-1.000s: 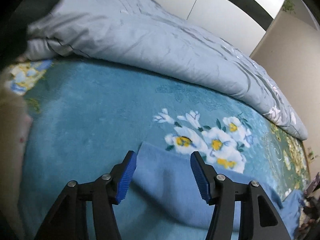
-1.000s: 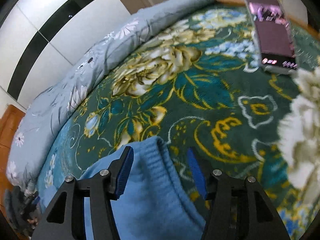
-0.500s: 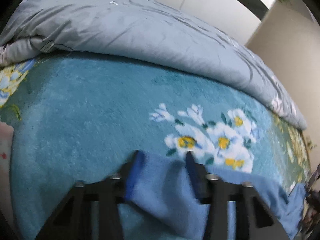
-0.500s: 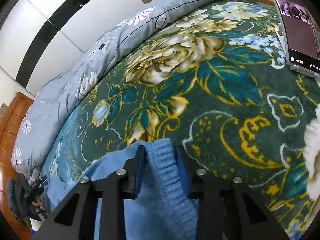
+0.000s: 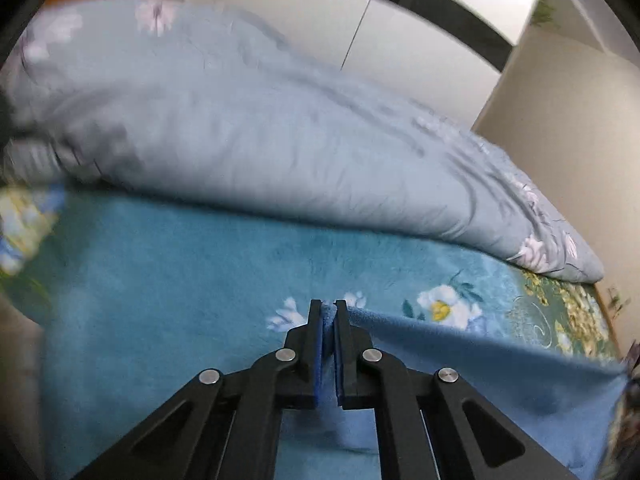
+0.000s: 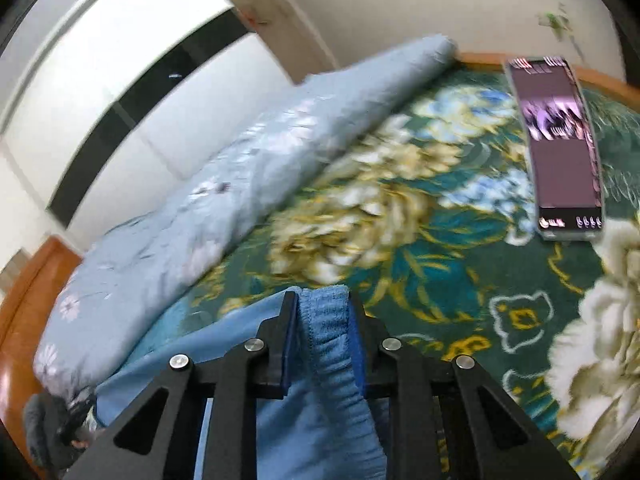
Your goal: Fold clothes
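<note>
Bed [image 5: 168, 280]: floral blanket, open ahead; rolled duvet [image 5: 280, 140] along far edge.
Left claw [image 5: 329, 308]: clamped on blue garment [image 5: 500, 368] corner.
Right claw [image 6: 323, 300]: clamped on its ribbed hem.
Phone [image 6: 560, 152]: right, well apart.

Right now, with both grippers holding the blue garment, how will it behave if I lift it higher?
The blue garment will probably sag between the left gripper and the right gripper: it already hangs in soft folds. It looks light and fleecy, so it likely won't slip. The gathered band bunched in the right gripper may stretch.
</note>
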`<state>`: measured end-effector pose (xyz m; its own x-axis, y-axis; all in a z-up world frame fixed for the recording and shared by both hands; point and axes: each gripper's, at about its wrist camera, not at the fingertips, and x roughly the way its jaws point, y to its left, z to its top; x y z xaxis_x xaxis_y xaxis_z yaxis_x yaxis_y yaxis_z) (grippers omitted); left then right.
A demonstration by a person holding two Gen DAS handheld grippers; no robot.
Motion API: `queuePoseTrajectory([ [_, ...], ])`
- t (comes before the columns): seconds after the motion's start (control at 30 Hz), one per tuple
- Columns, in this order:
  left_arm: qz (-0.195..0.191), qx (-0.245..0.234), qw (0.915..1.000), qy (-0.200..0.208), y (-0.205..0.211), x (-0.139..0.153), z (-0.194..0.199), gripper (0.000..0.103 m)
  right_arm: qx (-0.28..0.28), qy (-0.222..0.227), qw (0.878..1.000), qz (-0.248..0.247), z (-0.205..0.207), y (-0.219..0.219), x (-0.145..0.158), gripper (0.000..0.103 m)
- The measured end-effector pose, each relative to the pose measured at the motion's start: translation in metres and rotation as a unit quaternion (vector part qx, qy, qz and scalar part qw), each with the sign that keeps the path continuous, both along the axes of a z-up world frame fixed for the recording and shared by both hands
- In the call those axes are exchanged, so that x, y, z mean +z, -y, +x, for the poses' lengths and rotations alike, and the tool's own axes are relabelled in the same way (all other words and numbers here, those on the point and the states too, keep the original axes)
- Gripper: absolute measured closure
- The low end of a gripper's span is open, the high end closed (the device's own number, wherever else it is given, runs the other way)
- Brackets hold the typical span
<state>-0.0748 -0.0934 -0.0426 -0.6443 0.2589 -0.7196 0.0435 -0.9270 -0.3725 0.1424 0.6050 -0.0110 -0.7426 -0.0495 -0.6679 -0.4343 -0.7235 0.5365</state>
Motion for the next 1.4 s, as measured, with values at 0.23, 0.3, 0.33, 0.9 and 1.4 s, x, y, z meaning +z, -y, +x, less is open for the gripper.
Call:
queuePoseTrajectory([
  [0.23, 0.015, 0.017, 0.9984, 0.051, -0.005, -0.026, -0.028, 0.094, -0.034, 0.034, 0.999, -0.015, -0.014, -0.02, -0.028, 0.078],
  [0.3, 0.0, 0.02, 0.9986, 0.05, -0.008, -0.019, -0.027, 0.088, -0.03, 0.038, 0.999, -0.01, -0.015, -0.02, -0.025, 0.077],
  [0.33, -0.011, 0.021, 0.9986, 0.048, -0.01, -0.015, -0.026, 0.076, -0.029, 0.04, 0.999, -0.003, -0.015, -0.019, -0.023, 0.076],
  [0.9, 0.094, -0.055, 0.9902, -0.088, -0.008, 0.067, 0.172, 0.021, 0.061, -0.069, 0.995, 0.031, 0.095, 0.064, 0.028, 0.045],
  [1.4, 0.122, 0.063, 0.9903, -0.014, 0.063, 0.018, 0.337, 0.015, 0.065, -0.132, 0.989, -0.028, 0.199, 0.11, -0.013, 0.031],
])
